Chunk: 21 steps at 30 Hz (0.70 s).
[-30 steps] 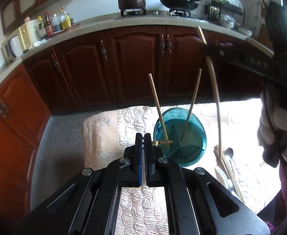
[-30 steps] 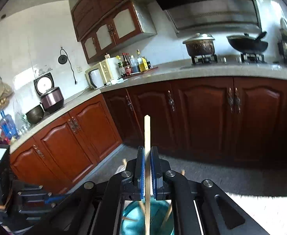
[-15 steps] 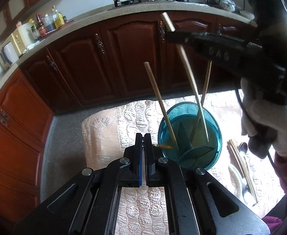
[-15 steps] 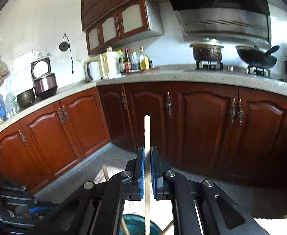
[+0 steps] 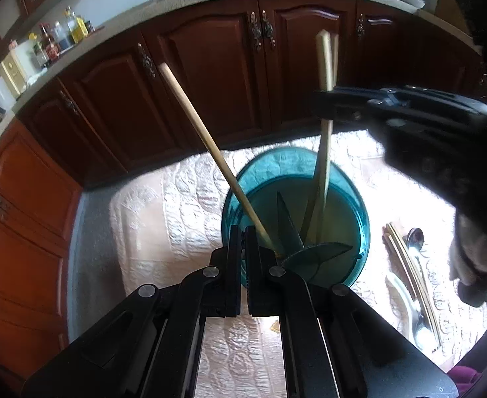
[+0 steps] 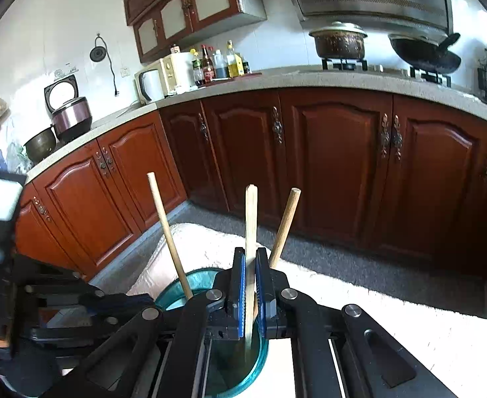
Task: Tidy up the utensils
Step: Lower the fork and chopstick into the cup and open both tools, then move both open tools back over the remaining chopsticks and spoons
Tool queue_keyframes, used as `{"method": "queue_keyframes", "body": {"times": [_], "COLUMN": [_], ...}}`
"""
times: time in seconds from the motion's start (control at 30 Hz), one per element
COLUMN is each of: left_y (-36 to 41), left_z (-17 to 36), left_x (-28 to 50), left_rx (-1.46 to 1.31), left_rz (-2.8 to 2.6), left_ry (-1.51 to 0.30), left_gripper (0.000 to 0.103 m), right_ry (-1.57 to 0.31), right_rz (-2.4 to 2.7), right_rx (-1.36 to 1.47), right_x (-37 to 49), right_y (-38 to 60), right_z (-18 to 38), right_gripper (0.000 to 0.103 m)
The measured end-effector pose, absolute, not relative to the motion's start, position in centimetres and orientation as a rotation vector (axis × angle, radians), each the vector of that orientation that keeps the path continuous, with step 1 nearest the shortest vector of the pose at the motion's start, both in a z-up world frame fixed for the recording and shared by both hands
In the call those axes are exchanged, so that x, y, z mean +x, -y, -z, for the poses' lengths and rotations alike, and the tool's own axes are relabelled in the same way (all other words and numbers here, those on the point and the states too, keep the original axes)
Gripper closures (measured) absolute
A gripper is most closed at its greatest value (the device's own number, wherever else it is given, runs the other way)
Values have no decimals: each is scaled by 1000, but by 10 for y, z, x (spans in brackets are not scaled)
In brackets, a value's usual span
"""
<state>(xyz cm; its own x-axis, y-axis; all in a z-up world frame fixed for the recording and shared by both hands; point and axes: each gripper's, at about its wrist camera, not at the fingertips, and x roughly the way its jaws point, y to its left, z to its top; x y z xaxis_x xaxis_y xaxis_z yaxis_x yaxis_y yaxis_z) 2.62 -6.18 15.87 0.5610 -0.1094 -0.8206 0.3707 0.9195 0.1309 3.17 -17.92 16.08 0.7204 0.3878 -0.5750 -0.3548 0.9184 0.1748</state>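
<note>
A teal utensil holder (image 5: 353,205) with inner dividers stands on a quilted cream cloth (image 5: 164,215). My right gripper (image 6: 250,265) is shut on a pale wooden chopstick (image 6: 251,219), held upright with its lower end inside the holder (image 6: 173,290). Two more chopsticks lean in the holder, one to the left (image 6: 165,225) and one to the right (image 6: 285,225). From the left wrist view, the right gripper (image 5: 324,107) reaches in from the right above the holder. My left gripper (image 5: 242,232) is shut with nothing in it, just at the holder's near rim beside the left-leaning chopstick (image 5: 210,146).
Loose chopsticks (image 5: 409,265), a metal spoon (image 5: 414,237) and a white spoon (image 5: 404,301) lie on the cloth right of the holder. Dark wooden kitchen cabinets (image 6: 336,165) stand beyond the cloth across a strip of grey floor (image 6: 343,265). A gloved hand (image 5: 469,258) holds the right gripper.
The right gripper has come down, bringing its chopstick from above the holder into it. The left gripper has moved down and closer to the holder, staying shut.
</note>
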Motion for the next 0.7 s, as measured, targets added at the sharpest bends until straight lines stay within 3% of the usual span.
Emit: {"method": "queue_keyframes", "body": {"times": [0.07, 0.2, 0.27, 0.53, 0.7], "left_y": [60, 52, 49, 43, 37], "left_z": [-155, -157, -159, -180, -192], "left_x": [28, 29, 28, 10, -8], "left_rx": [276, 195, 161, 83, 50], "left_rz": [289, 301, 308, 327, 315], "left_ry": [-946, -950, -949, -912, -881], "left_gripper": [102, 101, 98, 61, 57], "right_ry": [-669, -680, -679, -669, -664], "right_rz": [-423, -431, -429, -413, -400], "right_rx": [67, 94, 108, 135, 138], "right_x": [32, 27, 22, 2, -19], "right_y": [183, 191, 194, 203, 207], "right_z": [-160, -162, -165, -179, -185], "right_gripper": [97, 80, 79, 72, 70]}}
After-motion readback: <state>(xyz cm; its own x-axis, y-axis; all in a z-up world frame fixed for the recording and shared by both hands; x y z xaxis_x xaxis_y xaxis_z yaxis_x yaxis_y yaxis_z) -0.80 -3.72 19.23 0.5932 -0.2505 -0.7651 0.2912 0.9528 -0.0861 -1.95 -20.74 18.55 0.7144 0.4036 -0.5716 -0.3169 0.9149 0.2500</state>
